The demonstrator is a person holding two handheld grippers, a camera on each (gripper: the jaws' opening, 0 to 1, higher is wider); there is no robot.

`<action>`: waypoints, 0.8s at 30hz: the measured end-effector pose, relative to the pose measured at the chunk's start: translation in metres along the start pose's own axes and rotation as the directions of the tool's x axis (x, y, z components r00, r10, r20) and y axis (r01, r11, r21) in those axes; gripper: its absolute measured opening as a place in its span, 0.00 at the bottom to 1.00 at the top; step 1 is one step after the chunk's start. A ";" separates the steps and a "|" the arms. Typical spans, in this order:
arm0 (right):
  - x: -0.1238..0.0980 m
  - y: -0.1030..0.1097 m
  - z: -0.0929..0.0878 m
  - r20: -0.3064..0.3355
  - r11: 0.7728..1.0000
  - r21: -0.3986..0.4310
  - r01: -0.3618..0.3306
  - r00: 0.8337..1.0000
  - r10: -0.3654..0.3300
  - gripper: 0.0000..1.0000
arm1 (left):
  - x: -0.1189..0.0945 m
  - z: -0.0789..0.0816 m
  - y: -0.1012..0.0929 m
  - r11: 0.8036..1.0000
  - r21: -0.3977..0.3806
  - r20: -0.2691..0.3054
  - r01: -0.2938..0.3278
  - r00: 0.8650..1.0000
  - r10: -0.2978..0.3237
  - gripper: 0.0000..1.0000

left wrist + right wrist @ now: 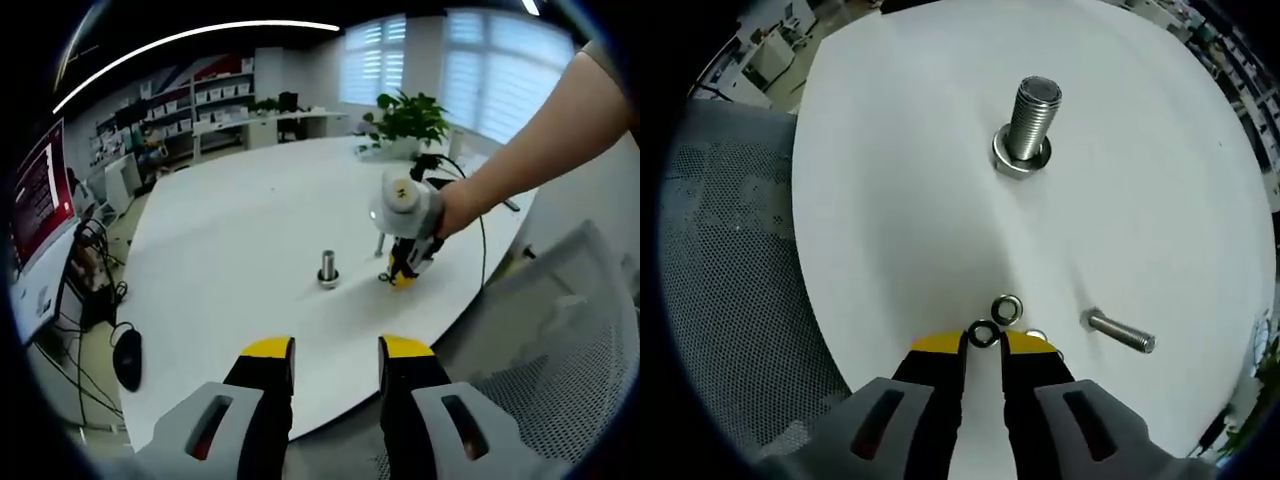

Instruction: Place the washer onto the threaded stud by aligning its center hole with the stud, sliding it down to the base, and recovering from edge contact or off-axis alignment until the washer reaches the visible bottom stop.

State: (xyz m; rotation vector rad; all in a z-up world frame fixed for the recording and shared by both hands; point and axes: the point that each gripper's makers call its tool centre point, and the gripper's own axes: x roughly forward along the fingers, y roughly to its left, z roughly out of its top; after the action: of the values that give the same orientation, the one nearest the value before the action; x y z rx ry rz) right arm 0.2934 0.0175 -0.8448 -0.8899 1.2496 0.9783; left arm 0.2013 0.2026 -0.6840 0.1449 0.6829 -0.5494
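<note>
Right gripper (983,345) — your jaws stand nearly together, yellow tips down at the white counter (890,200), with a washer (983,335) sitting at the narrow gap between the tips. Whether the tips actually pinch it cannot be told from here.

Second washer (1007,308) — just beyond the first and touching or nearly touching it, flat on the counter ahead of your jaws.

Loose bolt (1120,333) — lying on its side, off to the right of your jaw tips, apart from the washers.

Threaded stud (1031,118) — upright, well ahead of your right jaws and a little right of their line, standing on a nut-like base (1020,160). No washer sits on it.

Mesh chair (730,290) — left of the jaws, past the counter edge.

Left gripper (337,350) — your jaws are apart and hold nothing, hovering back from the counter's near edge. Straight ahead of them stands the same stud; just right of it your right gripper is seen tipped down at the counter, held in a hand (455,208).

Further out: a potted plant (408,118) at the far edge, a monitor (40,230) and a mouse (127,358) to the left.
</note>
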 end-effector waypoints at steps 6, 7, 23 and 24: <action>0.001 0.001 0.003 -0.028 1.000 -0.008 0.020 0.999 -0.021 0.15 | 0.000 0.000 0.001 1.000 0.007 -0.001 -0.005 1.000 0.005 0.31; 0.000 0.001 0.002 -0.035 1.000 0.003 0.023 0.999 -0.023 0.15 | -0.001 0.000 0.001 1.000 0.008 -0.001 -0.005 1.000 0.005 0.31; -0.002 0.001 -0.002 0.085 0.993 0.041 0.112 0.990 -0.115 0.14 | -0.001 0.001 0.001 1.000 0.014 0.001 -0.009 1.000 0.009 0.30; -0.003 0.003 -0.003 0.092 0.992 0.049 0.113 0.989 -0.117 0.14 | -0.001 0.001 0.001 1.000 0.013 0.001 -0.009 1.000 0.009 0.30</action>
State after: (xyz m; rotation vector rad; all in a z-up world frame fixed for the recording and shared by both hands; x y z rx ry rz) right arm 0.2895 0.0150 -0.8422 -0.8623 1.1231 0.8885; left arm 0.2015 0.2037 -0.6828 0.1592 0.6774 -0.5457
